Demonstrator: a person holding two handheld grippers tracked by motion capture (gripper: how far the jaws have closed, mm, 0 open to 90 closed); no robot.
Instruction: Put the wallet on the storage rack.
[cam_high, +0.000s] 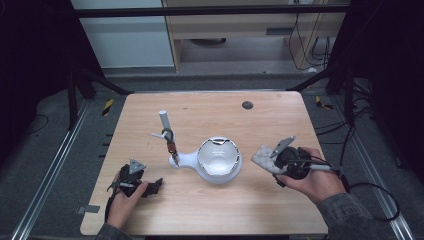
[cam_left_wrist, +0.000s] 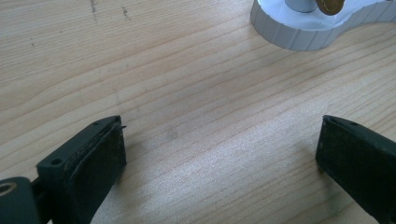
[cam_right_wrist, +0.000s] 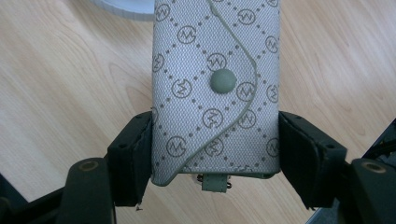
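Item: grey woven-fabric key pouch (cam_right_wrist: 215, 88) with a printed monogram-and-diamond pattern, a curved flap and a round grey snap button (cam_right_wrist: 222, 80). In the right gripper view its long axis runs up and down the frame, the snap face toward the camera, a small tab and metal ring at its lower end, its upper end passing the top edge. In the high view the same pouch (cam_high: 263, 157) sits at centre right, tilted, its long axis running from lower right to upper left, just right of the bowl.

Holder: right gripper (cam_right_wrist: 215, 149), both black jaws pressed against the pouch's long sides, closed firmly on it. The high view adds the hand (cam_high: 312, 177) around the gripper body.

Nearby: white round bowl-shaped stand (cam_high: 218, 159) with a side lobe, centre of the light wooden table (cam_high: 210, 210); a white post with a dark ring (cam_high: 168, 134) left of it.

Left gripper (cam_left_wrist: 219, 154): jaws wide apart, bare wood between them; the stand's ribbed white edge (cam_left_wrist: 299, 39) shows at upper right. In the high view it (cam_high: 156, 185) rests at lower left.
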